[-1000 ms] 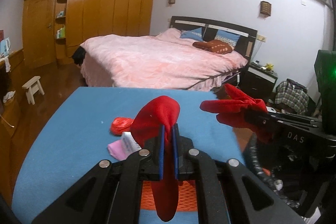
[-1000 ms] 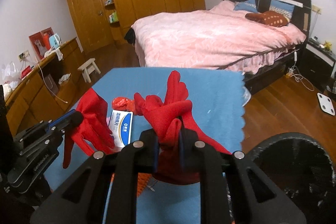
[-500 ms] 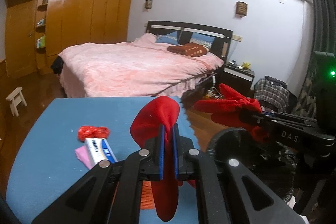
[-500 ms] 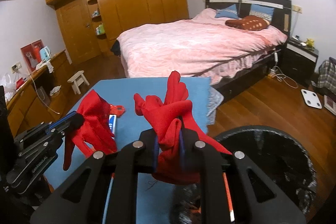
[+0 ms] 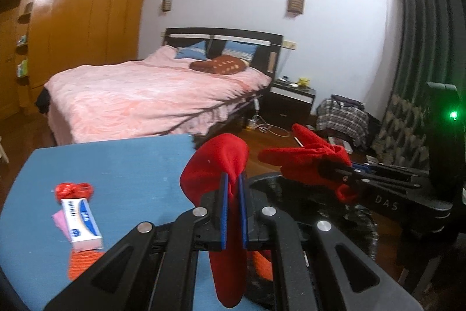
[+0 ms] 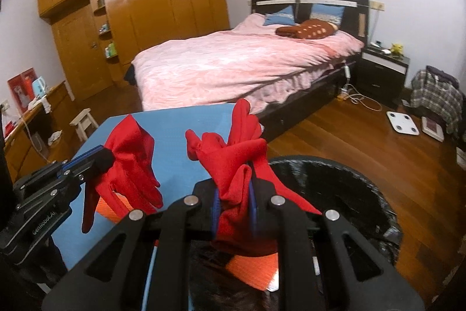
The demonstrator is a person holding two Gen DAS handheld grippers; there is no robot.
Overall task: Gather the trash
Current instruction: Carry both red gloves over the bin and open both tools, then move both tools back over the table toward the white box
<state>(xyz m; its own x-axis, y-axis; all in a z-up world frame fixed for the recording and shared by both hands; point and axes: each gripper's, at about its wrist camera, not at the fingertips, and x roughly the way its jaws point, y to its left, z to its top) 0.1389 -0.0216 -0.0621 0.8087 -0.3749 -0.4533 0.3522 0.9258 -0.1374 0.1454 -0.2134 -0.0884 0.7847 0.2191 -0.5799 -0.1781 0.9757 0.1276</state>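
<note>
The left gripper (image 5: pixel 232 206) is clamped on a red glove (image 5: pixel 217 165) whose long axis hangs almost straight down between the blue pads; the right gripper (image 6: pixel 234 201) is pinched tight on a second, bunched red glove (image 6: pixel 233 153). The move ahead turns on the black-lined trash bin (image 6: pixel 364 194): it sits on the floor just right of the blue table (image 5: pixel 110 165), and in the right wrist view its mouth opens directly below and ahead of the right gripper, so I judge the right hand nearer to a drop; the left glove hangs at the bin's near-left rim, over the table's right edge. Against the earlier frames, both hands have swung rightward off the table; the bin fills more of each view; the toothpaste box (image 5: pixel 81 219) and crumpled red wrapper (image 5: pixel 74 190) have slid far left.
</note>
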